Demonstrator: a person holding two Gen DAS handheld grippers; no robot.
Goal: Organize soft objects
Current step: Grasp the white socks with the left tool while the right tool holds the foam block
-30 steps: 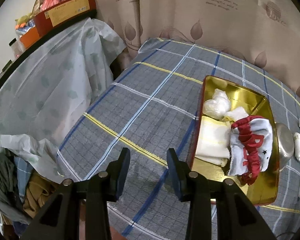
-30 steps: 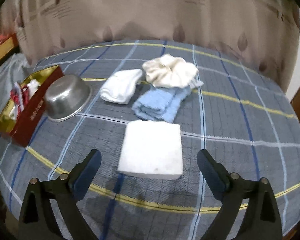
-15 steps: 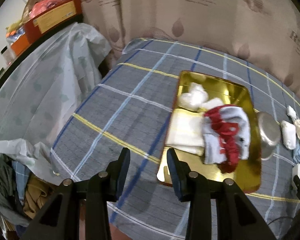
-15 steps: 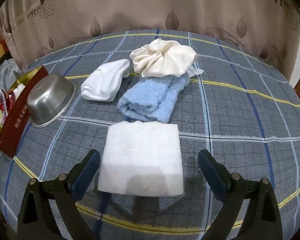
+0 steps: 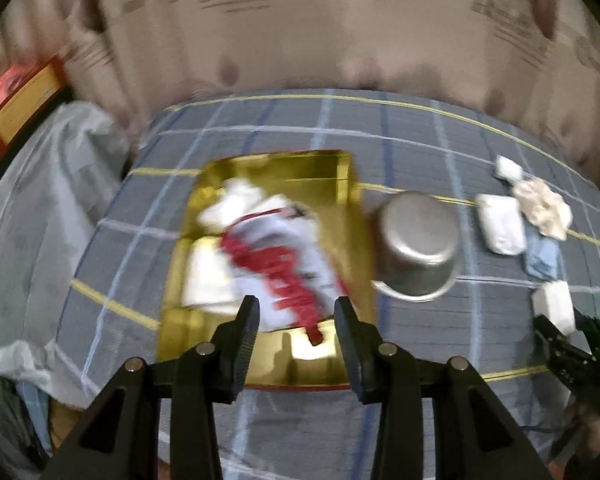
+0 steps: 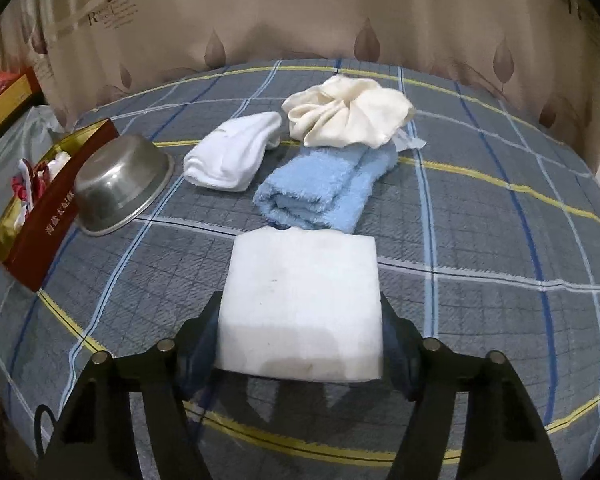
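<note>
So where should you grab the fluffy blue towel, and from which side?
Take the blue towel across its rolled near end, from above. That end is thick and rounded, so two fingers can pinch its left and right sides. The cream scrunchie rests on its far end, and the white sponge touches its front, so avoid those.

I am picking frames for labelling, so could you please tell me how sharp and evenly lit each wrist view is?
Left wrist view: heavy motion blur smears the gold tray and the red-and-white cloth; only the left gripper is crisp. Right wrist view: sharp, evenly lit, the white sponge throwing a soft shadow towards the camera. Both views bend the tablecloth lines, fisheye-style.
</note>
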